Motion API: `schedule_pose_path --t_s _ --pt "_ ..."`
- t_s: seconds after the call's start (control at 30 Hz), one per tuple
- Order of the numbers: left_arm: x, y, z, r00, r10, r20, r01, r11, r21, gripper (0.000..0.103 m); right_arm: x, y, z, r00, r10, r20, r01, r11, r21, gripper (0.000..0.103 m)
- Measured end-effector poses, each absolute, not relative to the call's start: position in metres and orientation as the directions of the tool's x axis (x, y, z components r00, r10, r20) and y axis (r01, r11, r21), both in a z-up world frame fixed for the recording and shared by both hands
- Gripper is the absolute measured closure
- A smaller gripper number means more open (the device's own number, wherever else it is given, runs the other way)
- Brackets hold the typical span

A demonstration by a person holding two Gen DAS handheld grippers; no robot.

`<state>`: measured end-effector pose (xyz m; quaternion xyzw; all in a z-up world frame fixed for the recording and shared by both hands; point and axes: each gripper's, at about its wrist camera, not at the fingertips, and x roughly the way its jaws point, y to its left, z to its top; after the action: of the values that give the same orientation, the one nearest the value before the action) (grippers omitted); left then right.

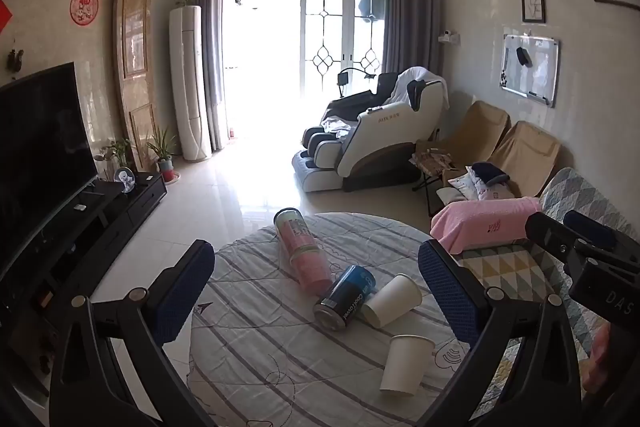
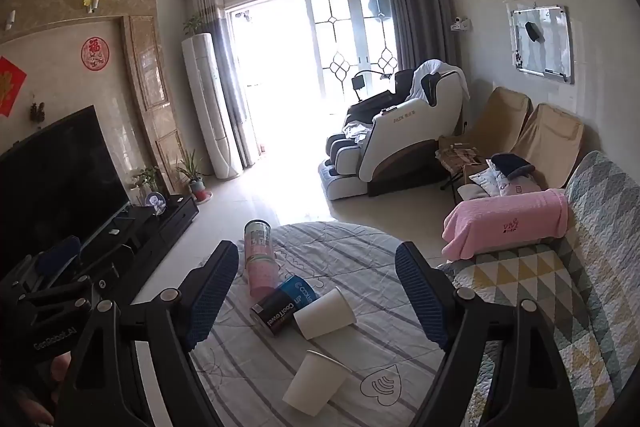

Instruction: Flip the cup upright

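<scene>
Lying on its side just ahead of and below both spread, empty tools, the nearer paper cup [image 2: 314,381] points its rim away up the surface [image 2: 248,359]; right tool [image 2: 316,295] looks nearer than left tool [image 1: 316,287].

Both wrist views look forward and downward along their own fingers, held above the near edge of the round cloth-covered desk [image 1: 256,359] and facing the bright balcony doors [image 1: 324,39] at the far end of the room. The left view sits to the left; the right gripper [image 1: 576,247] shows at its right edge. The right view sits to the right and slightly nearer the sofa [image 2: 600,227]; the left gripper [image 2: 56,267] shows at its left edge. Both share the desk top, television [image 2: 52,171], massage chair [image 2: 400,139] and sofa.
</scene>
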<state>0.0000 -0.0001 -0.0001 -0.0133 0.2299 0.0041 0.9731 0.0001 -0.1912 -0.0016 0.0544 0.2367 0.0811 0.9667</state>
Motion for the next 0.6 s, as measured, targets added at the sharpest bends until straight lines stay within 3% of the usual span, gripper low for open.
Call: schedule_pose_path --t_s 0.6 --pt "0.008 -0.005 -0.007 0.886 -0.022 -0.464 0.012 1.0 -0.024 0.0 0.004 -0.193 -0.006 0.878 0.135 -0.46 -0.08 0.987 0.137 0.021"
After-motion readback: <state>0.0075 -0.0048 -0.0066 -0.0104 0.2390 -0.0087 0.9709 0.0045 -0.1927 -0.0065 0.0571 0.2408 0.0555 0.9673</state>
